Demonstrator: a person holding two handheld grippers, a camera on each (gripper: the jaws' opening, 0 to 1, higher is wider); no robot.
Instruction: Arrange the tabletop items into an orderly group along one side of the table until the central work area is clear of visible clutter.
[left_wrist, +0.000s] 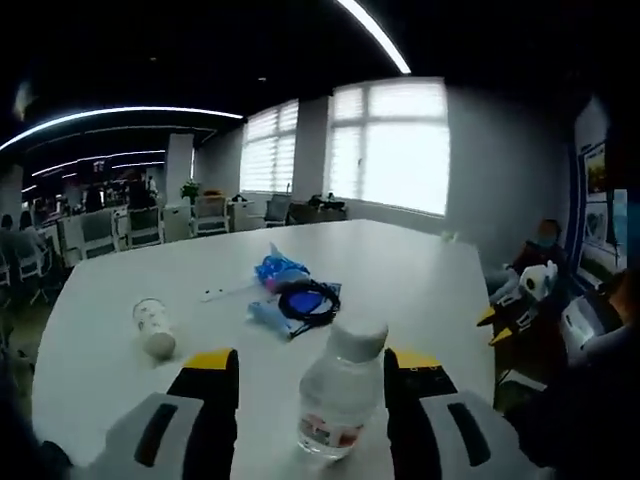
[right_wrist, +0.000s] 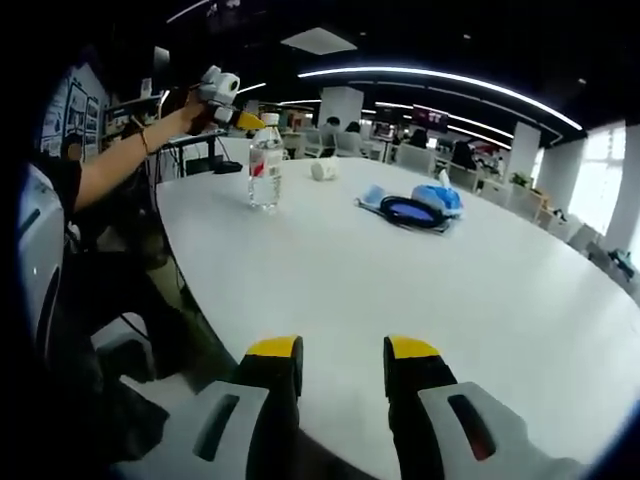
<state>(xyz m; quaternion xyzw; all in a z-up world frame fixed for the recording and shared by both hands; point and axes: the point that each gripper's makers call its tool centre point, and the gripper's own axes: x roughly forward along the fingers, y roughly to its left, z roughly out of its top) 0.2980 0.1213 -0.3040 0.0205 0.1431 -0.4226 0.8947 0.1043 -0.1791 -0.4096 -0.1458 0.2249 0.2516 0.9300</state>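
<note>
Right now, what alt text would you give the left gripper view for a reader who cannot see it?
A clear water bottle stands upright on a white table between the open yellow-tipped jaws of the left gripper. Beyond it lie a black cable coil on blue packets and a white cup on its side.

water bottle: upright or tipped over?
Upright. The water bottle stands on its base on the white table, cap on top, between the left gripper's open jaws; the right gripper view shows it standing too.
</note>
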